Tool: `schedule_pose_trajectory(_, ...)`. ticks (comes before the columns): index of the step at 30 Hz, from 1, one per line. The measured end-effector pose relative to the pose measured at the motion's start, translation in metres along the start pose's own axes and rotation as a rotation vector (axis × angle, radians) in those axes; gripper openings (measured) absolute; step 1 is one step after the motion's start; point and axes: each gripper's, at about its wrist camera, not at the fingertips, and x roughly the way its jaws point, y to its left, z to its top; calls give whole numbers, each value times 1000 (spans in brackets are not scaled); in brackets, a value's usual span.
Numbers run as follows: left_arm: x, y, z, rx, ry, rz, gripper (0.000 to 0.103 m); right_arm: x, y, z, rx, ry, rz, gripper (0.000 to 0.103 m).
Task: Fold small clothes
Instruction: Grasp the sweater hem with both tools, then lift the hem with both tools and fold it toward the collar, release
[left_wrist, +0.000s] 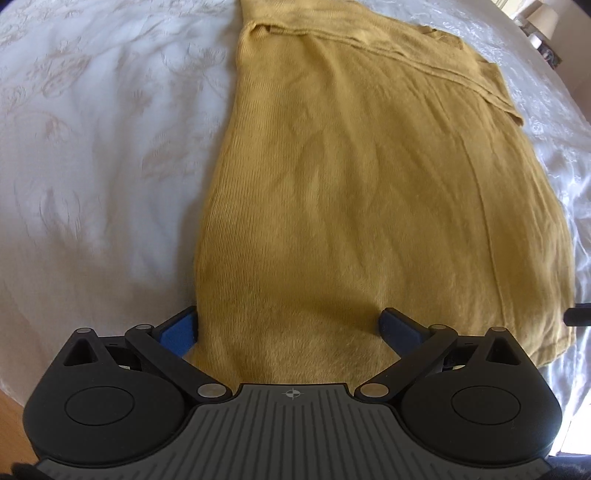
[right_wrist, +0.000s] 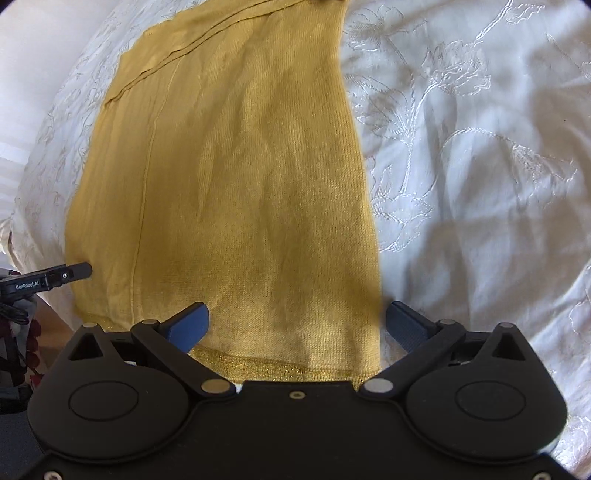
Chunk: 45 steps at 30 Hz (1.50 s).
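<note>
A mustard-yellow knit garment (left_wrist: 369, 192) lies flat on the white embroidered bedspread (left_wrist: 92, 129), already narrowed to a long panel with a folded flap along one side. Both pairs of tongs stand at the garment's near hem.

The left tongs (left_wrist: 288, 325) are spread wide. They straddle the garment's left near corner, one blue pad just off the cloth edge and the other over the fabric. Nothing is gripped.

The right tongs (right_wrist: 297, 321) are likewise wide and empty. They span the garment's right near corner above the glittery hem band (right_wrist: 280, 365).

Judged step: taking hold of the near hem to fold it toward the far end.

- Both tongs should pinch close to the hem band and catch every layer, or the lower layer is likely to trail.
- The two corners should rise together and level.
- The hem should land square on the far edge.
- The bedspread must stay out of the pinch; it is soft and wrinkles easily.
</note>
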Motion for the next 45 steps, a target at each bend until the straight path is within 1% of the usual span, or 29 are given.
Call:
schedule_pose_trajectory(5,11,0,-7,-9,-10,-10,103,4,0,-2,-25,0,0,103)
schedule_pose_trajectory(8,14,4,-9,-34,-18,-23,103,5,1,-2,-40,-7,8,103)
schedule_pose_trajectory(12,10,7,-13,-27,-31,-44,103,2,-4,-4,-45,-24,28,103)
schedule_pose_trajectory(14,0,16,-23,-30,-51,-50,103,2,-5,-5,-43,-28,39,103)
schedule_pose_trajectory(15,-2,17,-26,-32,-57,-46,103,-2,-11,-8,-41,-30,45,103)
schedule_pose_trajectory(18,-5,23,-38,-38,-60,-38,103,-2,-10,-9,-42,-32,54,103)
schedule_pose_trajectory(21,-5,28,-40,-79,-51,-28,103,-2,-10,-10,-52,-35,55,103)
schedule_pose_trajectory(23,-5,29,-40,-93,-49,-30,103,-2,-7,-11,-72,-35,47,103)
schedule_pose_trajectory(30,1,24,-28,-81,-23,-5,102,0,6,-14,-159,-28,6,103)
schedule_pose_trajectory(31,1,23,-28,-81,-19,-1,100,-1,6,-14,-158,-26,6,103)
schedule_pose_trajectory(32,0,22,-29,-80,-17,3,95,-1,6,-13,-152,-23,10,103)
schedule_pose_trajectory(33,-1,20,-29,-80,-14,3,93,-2,4,-12,-141,-21,16,103)
schedule_pose_trajectory(35,-2,20,-27,-94,-4,-13,82,-2,2,-9,-111,-17,29,103)
schedule_pose_trajectory(36,-4,21,-27,-101,-4,-21,78,-2,1,-7,-97,-12,34,103)
schedule_pose_trajectory(38,-9,25,-28,-108,-7,-21,58,-4,1,-6,-85,-10,41,100)
schedule_pose_trajectory(39,-11,26,-28,-110,-5,-25,53,-5,2,-5,-90,-11,40,88)
schedule_pose_trajectory(40,-13,28,-29,-111,-2,-33,40,-7,3,-5,-99,-10,31,72)
schedule_pose_trajectory(41,-17,29,-29,-112,1,-44,26,-8,5,-5,-103,-7,30,64)
schedule_pose_trajectory(42,-20,30,-29,-116,1,-57,20,-9,5,-4,-97,-1,40,48)
schedule_pose_trajectory(43,-23,31,-28,-120,2,-73,13,-11,4,-3,-76,3,70,20)
schedule_pose_trajectory(44,-27,31,-28,-121,1,-85,9,-15,3,-3,-51,-1,95,14)
schedule_pose_trajectory(45,-31,30,-26,-119,-2,-97,9,-21,3,-2,-31,-18,113,15)
